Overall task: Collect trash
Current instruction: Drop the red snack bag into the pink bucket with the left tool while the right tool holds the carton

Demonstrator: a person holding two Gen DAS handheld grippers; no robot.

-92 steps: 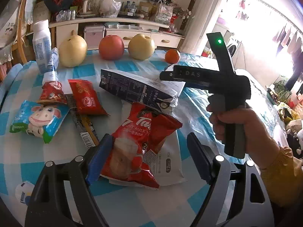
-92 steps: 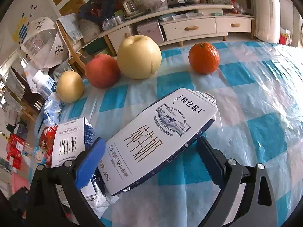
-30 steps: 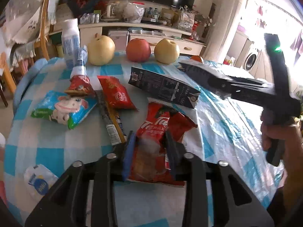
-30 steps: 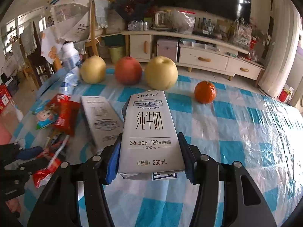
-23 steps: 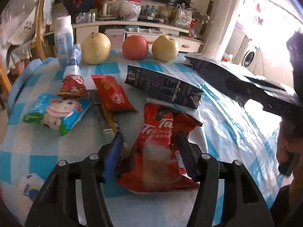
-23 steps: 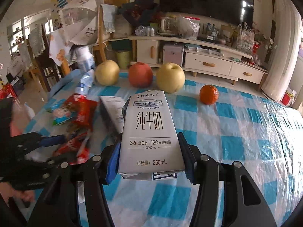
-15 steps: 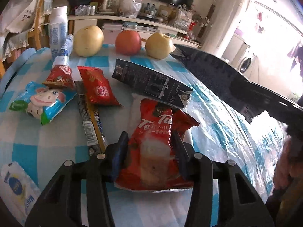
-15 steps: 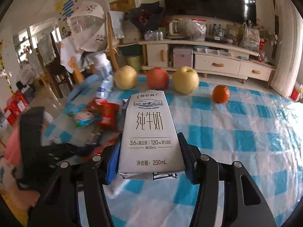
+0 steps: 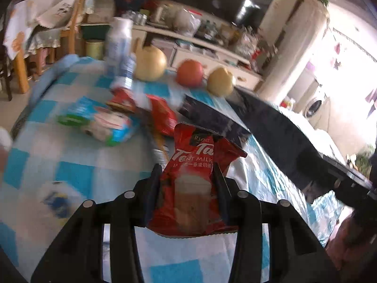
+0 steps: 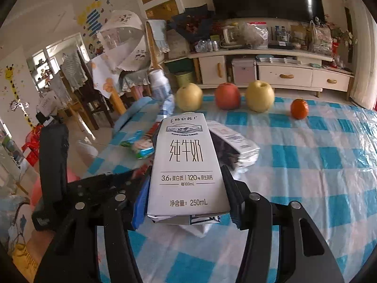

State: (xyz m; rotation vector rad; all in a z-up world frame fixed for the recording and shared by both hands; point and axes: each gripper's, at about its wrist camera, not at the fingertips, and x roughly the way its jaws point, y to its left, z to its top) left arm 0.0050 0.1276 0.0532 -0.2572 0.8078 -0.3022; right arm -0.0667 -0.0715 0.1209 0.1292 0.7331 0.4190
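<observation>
Jaws on the left gripper (image 9: 187,176) pinch a red wrapper (image 9: 196,179), lifted clear above the checked surface (image 9: 77,165). At 11 o'clock lie a blue-green packet (image 9: 103,123) and a small red packet (image 9: 162,115), both blurred, with a dark carton (image 9: 212,120) at 12. Over on the right, the right gripper (image 10: 186,186) has its jaws clamped on a white milk carton (image 10: 186,165), held above the surface. A second carton (image 10: 233,143) lies at 1 o'clock. Far edge: pear (image 10: 189,96), apple (image 10: 227,96), another pear (image 10: 259,96), orange (image 10: 299,109).
</observation>
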